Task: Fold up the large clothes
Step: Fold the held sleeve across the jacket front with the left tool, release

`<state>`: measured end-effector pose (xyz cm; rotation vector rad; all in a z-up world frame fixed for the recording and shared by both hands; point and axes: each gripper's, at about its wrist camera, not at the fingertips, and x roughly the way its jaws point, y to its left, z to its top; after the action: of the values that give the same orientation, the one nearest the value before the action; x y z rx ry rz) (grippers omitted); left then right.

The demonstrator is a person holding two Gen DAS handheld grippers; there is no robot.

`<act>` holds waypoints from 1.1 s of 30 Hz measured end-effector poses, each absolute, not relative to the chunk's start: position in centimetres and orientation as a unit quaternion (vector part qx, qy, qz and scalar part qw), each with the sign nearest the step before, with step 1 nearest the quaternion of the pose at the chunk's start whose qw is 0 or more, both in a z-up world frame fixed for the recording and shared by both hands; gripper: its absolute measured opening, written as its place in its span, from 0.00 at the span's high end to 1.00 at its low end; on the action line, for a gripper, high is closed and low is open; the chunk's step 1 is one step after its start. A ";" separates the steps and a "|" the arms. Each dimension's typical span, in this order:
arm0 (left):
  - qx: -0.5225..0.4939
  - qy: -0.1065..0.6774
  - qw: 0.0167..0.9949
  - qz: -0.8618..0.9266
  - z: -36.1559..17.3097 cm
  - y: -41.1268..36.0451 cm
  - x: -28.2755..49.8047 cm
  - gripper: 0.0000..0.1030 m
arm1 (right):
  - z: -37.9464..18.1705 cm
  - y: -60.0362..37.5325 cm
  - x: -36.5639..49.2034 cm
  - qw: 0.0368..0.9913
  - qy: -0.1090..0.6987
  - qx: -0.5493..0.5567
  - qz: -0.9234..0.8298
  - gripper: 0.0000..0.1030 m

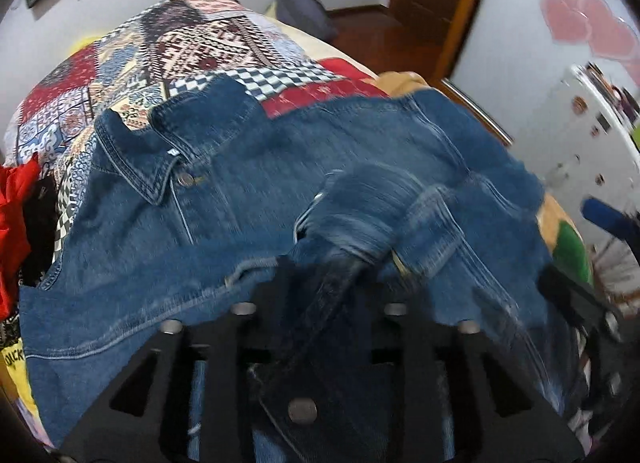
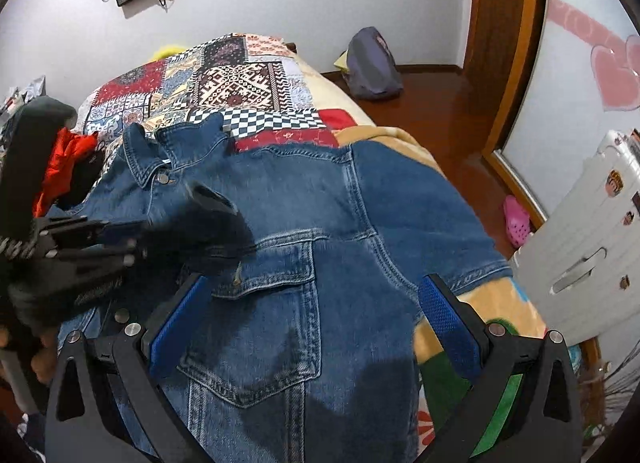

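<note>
While the denim jacket [image 2: 320, 203] buries tips of left tongs [image 1: 320, 283], grip unreadable | right tongs [image 2: 316, 279] spread wide

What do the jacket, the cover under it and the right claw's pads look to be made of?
Jacket: blue denim, matte, with pale double stitching, faded seams and metal buttons. Patchwork cover: looks like printed woven cloth, flat and matte; the fibre is unclear. Right claw pads: blue with a fine dotted grip texture, probably rubber or soft plastic.
</note>
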<state>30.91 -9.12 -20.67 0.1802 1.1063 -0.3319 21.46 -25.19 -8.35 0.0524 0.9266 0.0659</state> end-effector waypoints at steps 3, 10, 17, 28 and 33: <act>0.095 0.502 0.844 -0.162 -19.3 -8.0 29.0 0.51 | -8.0 -24.6 21.6 0.893 0.447 0.030 0.047 0.00; 0.076 0.452 0.884 -0.094 -15.3 -0.2 25.3 0.29 | -9.4 -21.9 23.7 0.861 0.486 0.081 0.129 0.00; 0.039 0.476 0.879 0.003 -17.1 9.4 21.0 0.29 | -14.9 -19.2 26.0 0.796 0.575 0.105 0.159 0.00; -0.034 0.520 0.849 0.084 -22.7 17.6 18.2 0.27 | -15.7 -17.5 27.0 0.793 0.587 0.101 0.130 0.62; -0.040 0.522 0.847 0.089 -23.9 17.7 19.6 0.27 | -12.3 -16.9 28.0 0.828 0.541 0.066 0.132 0.71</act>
<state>19.62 17.73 -23.88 -0.0834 1.1008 0.1872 28.02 -16.91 -12.35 0.1405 1.1487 0.2799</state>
